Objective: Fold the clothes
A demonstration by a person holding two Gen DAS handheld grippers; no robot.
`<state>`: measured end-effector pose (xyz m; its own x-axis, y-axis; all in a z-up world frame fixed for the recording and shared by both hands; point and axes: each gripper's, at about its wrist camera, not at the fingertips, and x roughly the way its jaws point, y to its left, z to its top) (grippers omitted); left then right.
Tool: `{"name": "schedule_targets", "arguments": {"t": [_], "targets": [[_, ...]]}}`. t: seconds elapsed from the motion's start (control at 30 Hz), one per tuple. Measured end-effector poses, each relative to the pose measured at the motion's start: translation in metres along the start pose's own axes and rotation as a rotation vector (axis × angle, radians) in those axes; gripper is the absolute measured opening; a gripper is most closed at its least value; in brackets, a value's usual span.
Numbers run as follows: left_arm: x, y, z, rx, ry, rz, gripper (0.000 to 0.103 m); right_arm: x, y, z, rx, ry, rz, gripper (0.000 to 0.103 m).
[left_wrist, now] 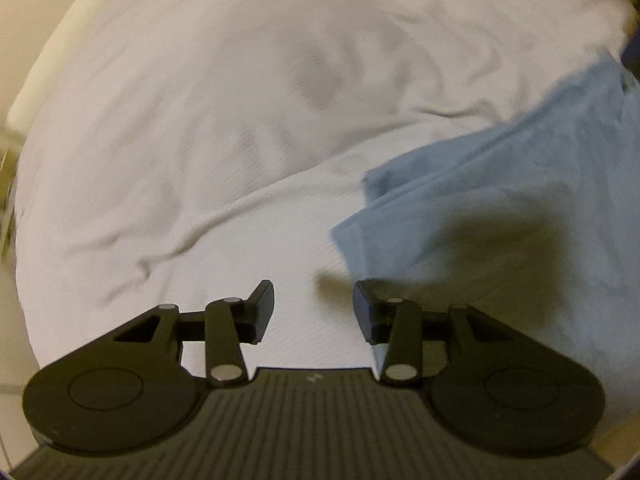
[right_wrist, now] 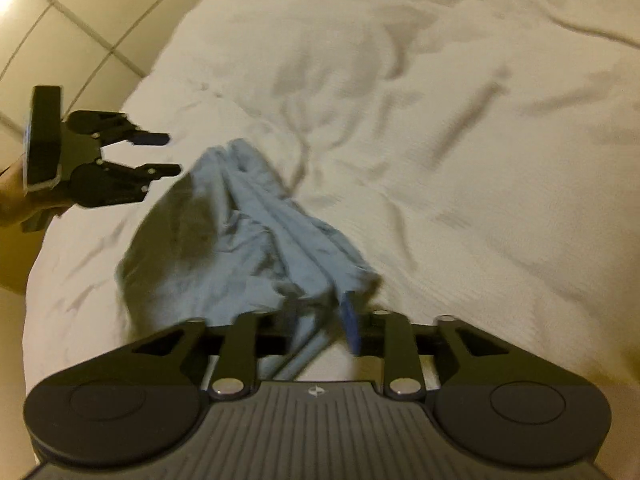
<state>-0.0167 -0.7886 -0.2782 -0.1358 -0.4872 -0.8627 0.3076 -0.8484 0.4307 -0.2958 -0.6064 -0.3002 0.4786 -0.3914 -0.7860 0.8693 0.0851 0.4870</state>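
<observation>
A light blue garment (right_wrist: 248, 236) lies bunched on the white bed sheet (right_wrist: 440, 140). One end of it is gathered into narrow folds that run up between the fingers of my right gripper (right_wrist: 322, 320), which is shut on them. In the left wrist view the blue garment (left_wrist: 500, 220) spreads at the right, its near corner just ahead of the right fingertip (left_wrist: 365, 308). My left gripper (left_wrist: 314, 308) is open over bare sheet with nothing between its fingers. In the right wrist view, the left gripper (right_wrist: 173, 153) hovers open beside the garment's far left end.
The wrinkled white sheet (left_wrist: 200, 140) covers the bed in both views. Beige tiled floor (right_wrist: 80, 12) lies beyond the bed's left edge. A hand (right_wrist: 12, 196) holds the left gripper over that edge.
</observation>
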Motion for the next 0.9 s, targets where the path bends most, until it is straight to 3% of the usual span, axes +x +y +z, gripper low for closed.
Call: {"name": "schedule_targets", "arguments": {"t": [0.03,0.23,0.37,0.43,0.5,0.6,0.83,0.87,0.9], "targets": [[-0.003,0.002,-0.003,-0.033,-0.002,-0.003,0.038,0.004,0.004,0.001,-0.024,-0.002,0.008,0.049],[-0.009,-0.005,-0.017,-0.18,-0.013,-0.063,0.039,0.035,0.009,0.005,-0.066,0.024,0.005,0.048],[0.004,-0.009,-0.015,-0.242,-0.005,-0.115,0.034,0.037,0.009,0.007,-0.053,0.027,-0.021,0.021],[0.012,-0.01,-0.011,-0.263,0.003,-0.125,0.019,0.032,0.007,0.009,-0.048,0.022,-0.035,0.002],[0.016,-0.011,-0.007,-0.27,0.004,-0.112,0.011,0.02,0.005,0.013,-0.048,-0.018,-0.045,0.002],[0.017,-0.011,-0.004,-0.297,-0.012,-0.09,0.007,0.016,0.002,0.013,-0.061,-0.032,-0.058,0.002],[0.02,-0.009,-0.005,-0.328,-0.018,-0.106,0.008,0.027,-0.006,0.006,-0.057,0.005,-0.063,0.002],[0.021,-0.007,-0.006,-0.346,-0.025,-0.116,0.012,0.027,-0.006,0.006,-0.06,0.009,-0.061,0.002],[0.021,-0.004,-0.006,-0.365,-0.033,-0.126,0.025,0.027,-0.007,0.006,-0.06,0.014,-0.057,0.002]]}}
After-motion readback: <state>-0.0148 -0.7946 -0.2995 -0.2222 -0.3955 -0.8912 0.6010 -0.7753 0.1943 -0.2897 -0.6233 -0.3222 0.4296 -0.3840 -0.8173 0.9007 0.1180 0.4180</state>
